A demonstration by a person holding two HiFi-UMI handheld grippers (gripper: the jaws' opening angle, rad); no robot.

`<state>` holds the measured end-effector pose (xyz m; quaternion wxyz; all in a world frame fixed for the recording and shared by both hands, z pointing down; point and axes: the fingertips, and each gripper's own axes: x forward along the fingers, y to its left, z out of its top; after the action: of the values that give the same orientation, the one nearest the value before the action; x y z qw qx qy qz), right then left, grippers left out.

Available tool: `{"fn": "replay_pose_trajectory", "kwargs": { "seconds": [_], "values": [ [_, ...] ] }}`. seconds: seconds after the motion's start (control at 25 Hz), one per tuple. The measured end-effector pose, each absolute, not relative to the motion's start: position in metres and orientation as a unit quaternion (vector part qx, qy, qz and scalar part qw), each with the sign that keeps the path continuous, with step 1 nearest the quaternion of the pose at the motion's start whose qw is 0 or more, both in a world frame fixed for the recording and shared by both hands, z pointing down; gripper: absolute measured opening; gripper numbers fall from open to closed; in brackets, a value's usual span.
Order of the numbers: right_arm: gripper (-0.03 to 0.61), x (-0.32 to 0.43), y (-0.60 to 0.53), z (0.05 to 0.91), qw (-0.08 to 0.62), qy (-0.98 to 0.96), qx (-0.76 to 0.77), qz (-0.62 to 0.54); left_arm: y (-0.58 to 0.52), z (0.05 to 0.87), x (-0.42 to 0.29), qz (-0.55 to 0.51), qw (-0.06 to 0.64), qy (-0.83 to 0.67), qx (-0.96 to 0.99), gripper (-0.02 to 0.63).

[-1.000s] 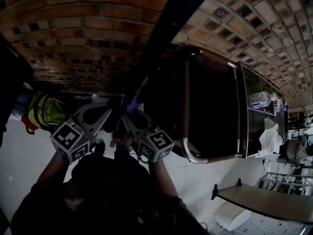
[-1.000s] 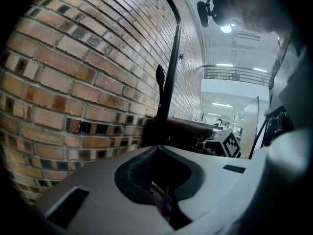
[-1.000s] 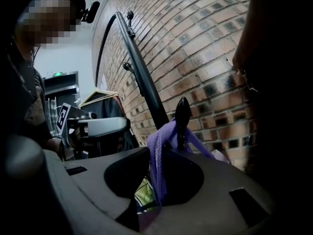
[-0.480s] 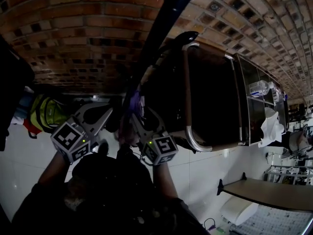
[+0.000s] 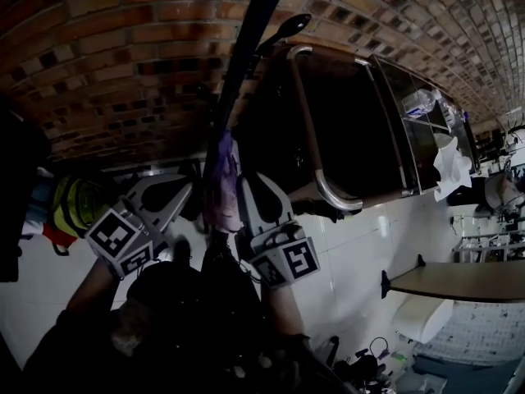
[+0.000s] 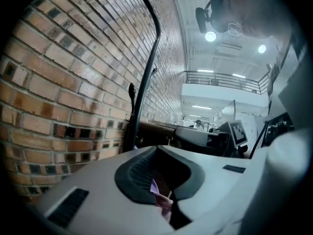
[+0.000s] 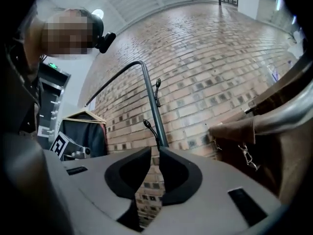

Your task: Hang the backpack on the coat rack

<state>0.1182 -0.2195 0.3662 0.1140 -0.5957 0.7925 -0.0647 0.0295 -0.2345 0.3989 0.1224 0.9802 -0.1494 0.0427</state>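
Against the brick wall (image 5: 123,72), the purple backpack strap (image 5: 223,179) ran up along the coat rack pole (image 5: 246,39), pinched in the left gripper (image 5: 190,203), just left of the right gripper (image 5: 250,191), whose jaws had just closed to an empty slit.

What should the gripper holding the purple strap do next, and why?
Probably open the left gripper slowly and let go. It pinches the purple strap, which reaches up to the coat rack pole, and the right gripper has just been closing its jaws on nothing. I can't see the hook catch, so go gently.
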Motion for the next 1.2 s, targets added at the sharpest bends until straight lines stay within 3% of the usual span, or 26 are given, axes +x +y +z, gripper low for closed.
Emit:
{"fn": "replay_pose_trajectory", "kwargs": {
  "seconds": [0.2, 0.72, 1.0, 1.2],
  "values": [
    [0.025, 0.123, -0.196, 0.357, 0.121, 0.777, -0.615, -0.058, -0.217, 0.394, 0.025, 0.035, 0.116, -0.138, 0.983, 0.037],
    [0.023, 0.133, -0.103, 0.335, 0.08, 0.801, -0.593, -0.01, -0.125, 0.37, 0.042, 0.022, 0.088, -0.183, 0.979, 0.035],
    [0.021, 0.136, -0.014, 0.33, 0.13, 0.807, -0.575, -0.033, -0.035, 0.368, 0.042, 0.021, 0.079, -0.199, 0.976, 0.035],
    [0.021, 0.133, 0.036, 0.336, 0.118, 0.797, -0.592, -0.036, 0.023, 0.368, 0.032, 0.02, 0.076, -0.217, 0.973, 0.037]
  ]
}}
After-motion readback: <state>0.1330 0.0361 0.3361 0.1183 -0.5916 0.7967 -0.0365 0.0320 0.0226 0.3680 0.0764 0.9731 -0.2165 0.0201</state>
